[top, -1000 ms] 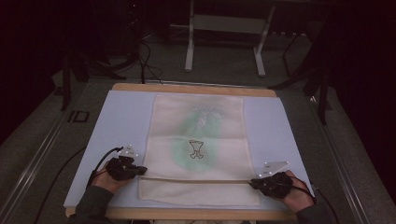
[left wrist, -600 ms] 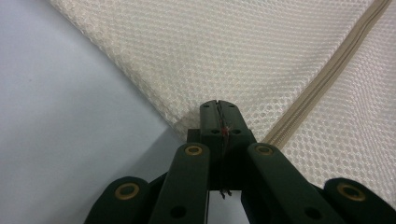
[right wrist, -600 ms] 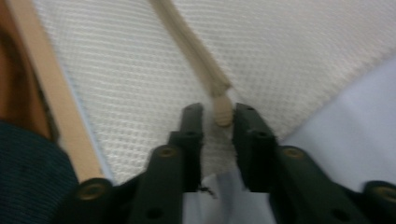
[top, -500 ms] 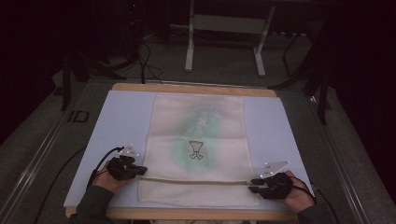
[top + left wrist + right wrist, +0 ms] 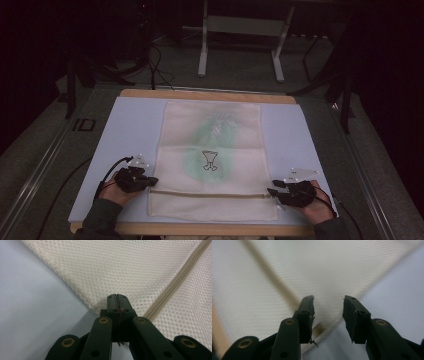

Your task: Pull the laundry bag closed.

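cream mesh — a zippered laundry bag (image 5: 212, 160) — was laid flat on the pale blue mat (image 5: 130, 125), its long axis running away from the person toward the far wooden edge of the board (image 5: 205, 94), its short near end lying between the two hands. the zipper (image 5: 210, 194) was seen running crosswise near that near end, from one side edge to the other, so that its line joined the two tongs. a green garment with a small dark print (image 5: 210, 160) could be made out through the mesh at the middle.

the left gripper (image 5: 150, 181) was held at the bag's left edge, at the zipper's left end; in the left gripper view its jaws were pressed together, and the mesh edge (image 5: 95, 308) was pinched between them, with the zipper tape (image 5: 175, 282) slanting away up and to the right. the right gripper (image 5: 272, 191) was placed at the bag's right edge, at the zipper's other end, pointing inward along it. its jaws had just been opening and stood apart in the right gripper view (image 5: 328, 305); the fabric lay beneath and beyond them, and nothing was gripped.

the bag was thus anchored on the left alone. it was judged that whatever is next to be done at the zipper falls to the right gripper, the nearer to that end — and that the pull would have to be made along the zipper's crosswise line.
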